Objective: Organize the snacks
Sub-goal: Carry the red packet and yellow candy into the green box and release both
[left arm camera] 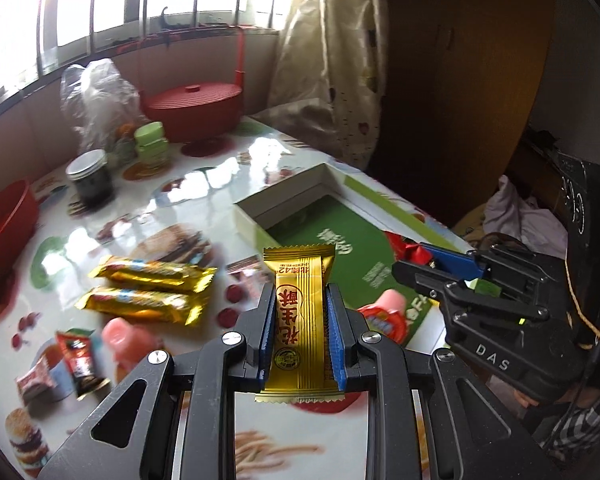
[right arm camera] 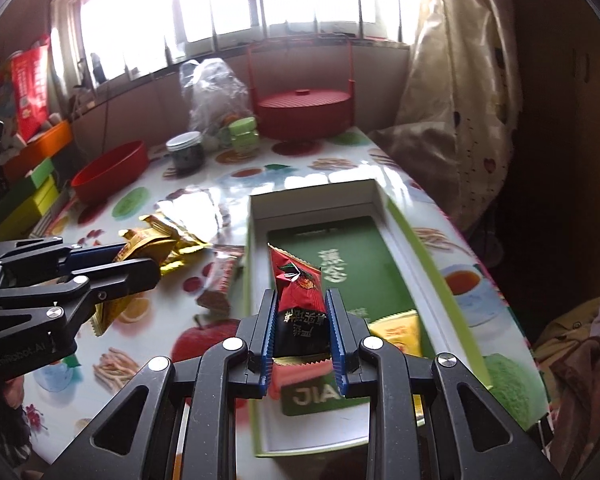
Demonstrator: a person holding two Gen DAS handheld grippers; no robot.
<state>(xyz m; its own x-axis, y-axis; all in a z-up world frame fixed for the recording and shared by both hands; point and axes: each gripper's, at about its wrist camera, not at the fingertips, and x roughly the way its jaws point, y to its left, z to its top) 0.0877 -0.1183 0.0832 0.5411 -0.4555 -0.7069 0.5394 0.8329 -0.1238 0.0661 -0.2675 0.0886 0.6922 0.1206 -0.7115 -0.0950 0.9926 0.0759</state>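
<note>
Left wrist view: my left gripper (left arm camera: 299,322) clamps a gold wafer packet (left arm camera: 300,320) above the desk (left arm camera: 204,200). My right gripper (right arm camera: 301,330) clamps a red-black candy packet (right arm camera: 298,304) over the open green box (right arm camera: 420,240), which holds a yellow packet (right arm camera: 398,330).

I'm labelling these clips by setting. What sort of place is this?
Most likely a lived-in home room, a dining corner: a table under a glossy food-print tablecloth, a barred window with a patterned cream curtain, and a red lidded plastic basket.
</note>
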